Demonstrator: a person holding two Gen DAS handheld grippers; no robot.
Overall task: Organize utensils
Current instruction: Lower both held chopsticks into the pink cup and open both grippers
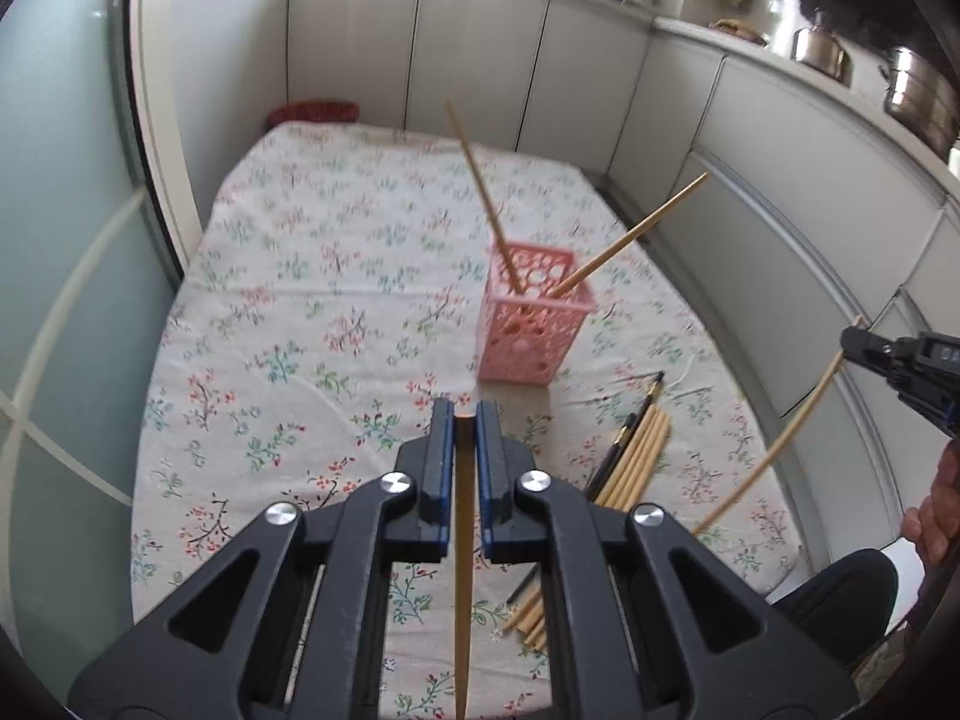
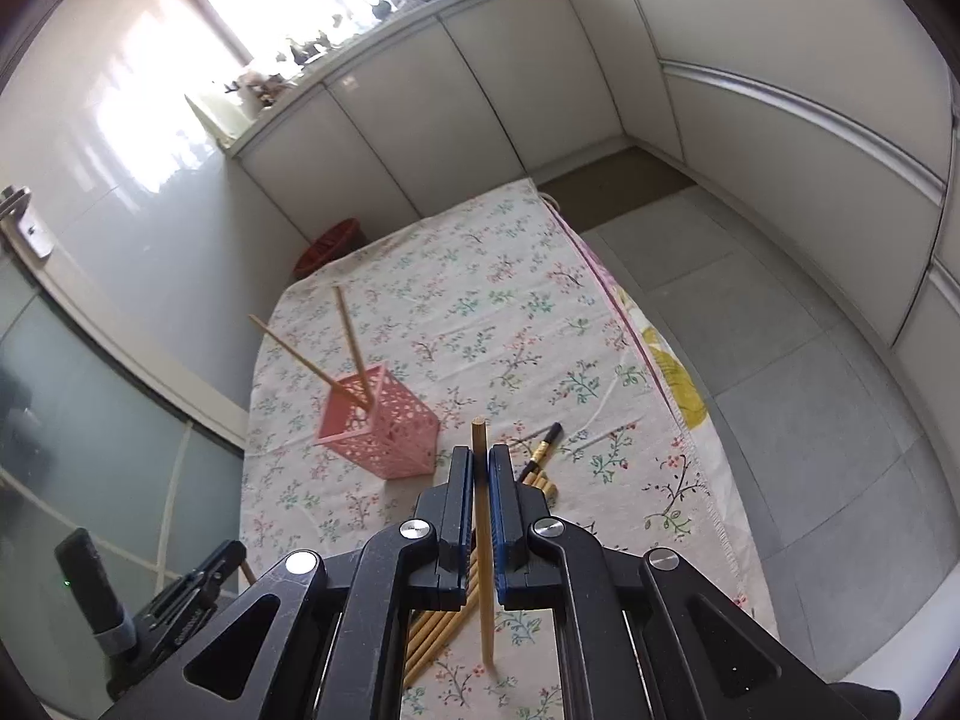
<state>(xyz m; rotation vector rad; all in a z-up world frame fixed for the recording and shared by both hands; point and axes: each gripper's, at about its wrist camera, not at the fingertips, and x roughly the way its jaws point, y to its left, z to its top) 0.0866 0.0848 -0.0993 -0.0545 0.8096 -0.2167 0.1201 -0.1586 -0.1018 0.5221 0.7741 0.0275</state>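
Left wrist view: left gripper (image 1: 463, 420) pinches one bamboo chopstick (image 1: 462, 570), long axis running back along its fingers. Pink perforated holder (image 1: 531, 321), centre frame, stands directly ahead, two chopsticks leaning inside. Right gripper (image 2: 480, 459), pinching another chopstick (image 2: 483, 540), sees the holder at left; the left appears nearer. Loose chopstick pile (image 1: 636, 459) lies lower right.

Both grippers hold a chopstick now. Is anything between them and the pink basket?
Nothing visible on the cloth blocks either path. The basket already holds two slanting chopsticks, which partly cross its mouth. The loose pile lies beside it, off the left gripper's line.
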